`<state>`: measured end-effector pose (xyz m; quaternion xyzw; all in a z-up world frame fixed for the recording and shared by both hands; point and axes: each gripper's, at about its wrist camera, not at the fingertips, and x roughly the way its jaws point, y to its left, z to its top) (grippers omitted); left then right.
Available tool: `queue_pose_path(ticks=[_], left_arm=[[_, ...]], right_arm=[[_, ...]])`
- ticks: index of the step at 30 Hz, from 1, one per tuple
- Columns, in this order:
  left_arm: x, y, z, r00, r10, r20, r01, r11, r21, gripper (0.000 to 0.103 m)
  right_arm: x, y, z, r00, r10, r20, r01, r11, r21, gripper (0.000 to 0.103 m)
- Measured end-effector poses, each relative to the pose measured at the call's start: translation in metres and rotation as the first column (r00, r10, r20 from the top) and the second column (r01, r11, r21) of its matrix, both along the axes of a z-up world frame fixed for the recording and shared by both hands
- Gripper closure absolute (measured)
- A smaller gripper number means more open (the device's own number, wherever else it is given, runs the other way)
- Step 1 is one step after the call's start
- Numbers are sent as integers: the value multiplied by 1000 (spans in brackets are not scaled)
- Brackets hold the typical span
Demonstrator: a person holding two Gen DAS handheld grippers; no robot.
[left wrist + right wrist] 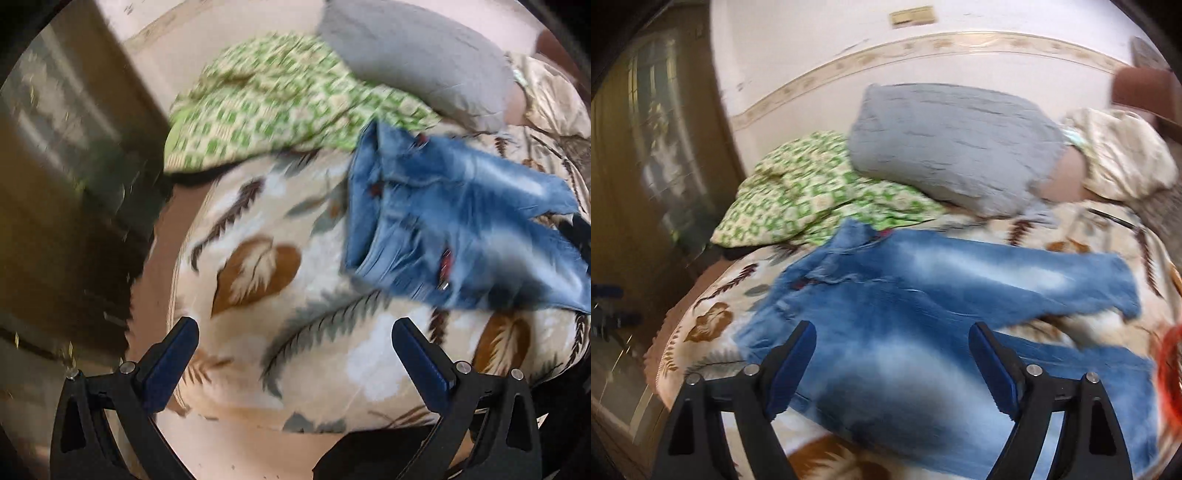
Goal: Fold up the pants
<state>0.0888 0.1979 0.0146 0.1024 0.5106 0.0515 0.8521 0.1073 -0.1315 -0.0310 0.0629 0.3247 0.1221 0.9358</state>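
Faded blue jeans (923, 314) lie spread on a bed covered by a cream blanket with a leaf print (288, 280). Their waist is toward the left and the two legs run to the right. In the left wrist view the jeans (454, 229) sit at the right, up and to the right of my left gripper (295, 325), which is open over bare blanket with nothing between its fingers. My right gripper (892, 328) is open above the upper part of the jeans and holds nothing. Both views are blurred by motion.
A green checked cloth (805, 195) and a grey pillow (953, 147) lie at the back of the bed against a pale wall. A wooden cabinet with glass (55, 166) stands left of the bed. Something orange-red (1169, 362) shows at the right edge.
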Motion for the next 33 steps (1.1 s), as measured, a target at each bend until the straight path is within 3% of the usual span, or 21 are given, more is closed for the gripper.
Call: queue_pose_path(ticks=[5, 9, 13, 17, 19, 23, 27, 28, 30, 33], left_arm=[[4, 9, -50, 999, 23, -27, -27, 990, -140, 0], [25, -3, -79, 1000, -2, 6, 3, 966, -260, 0], [62, -16, -109, 1000, -12, 17, 17, 953, -304, 0], [89, -18, -133, 1000, 30, 2, -27, 913, -408, 0], [94, -21, -137, 999, 38, 6, -32, 902, -430, 0], [106, -26, -141, 998, 58, 11, -49, 919, -392, 0], [112, -19, -143, 996, 90, 5, -77, 884, -460, 0], [113, -18, -144, 996, 91, 0, -80, 878, -472, 4], [115, -13, -148, 995, 93, -24, -93, 864, -494, 41], [115, -5, -148, 994, 97, -44, -106, 867, -487, 61]], right_arm=[[12, 31, -4, 996, 81, -29, -81, 997, -13, 16], [17, 42, -10, 994, 97, -57, -100, 994, -41, 15], [26, 46, -18, 989, 105, -102, -113, 990, -79, 16], [35, 51, -20, 988, 109, -110, -122, 985, -123, 15], [42, 53, -21, 988, 103, -119, -119, 983, -137, 15], [53, 55, -22, 989, 88, -122, -106, 983, -152, 15], [60, 61, -27, 983, 114, -141, -133, 982, -133, 15], [60, 64, -31, 980, 134, -149, -154, 979, -131, 15], [59, 73, -38, 970, 176, -166, -199, 971, -133, 15], [57, 92, -51, 945, 260, -199, -290, 947, -137, 16]])
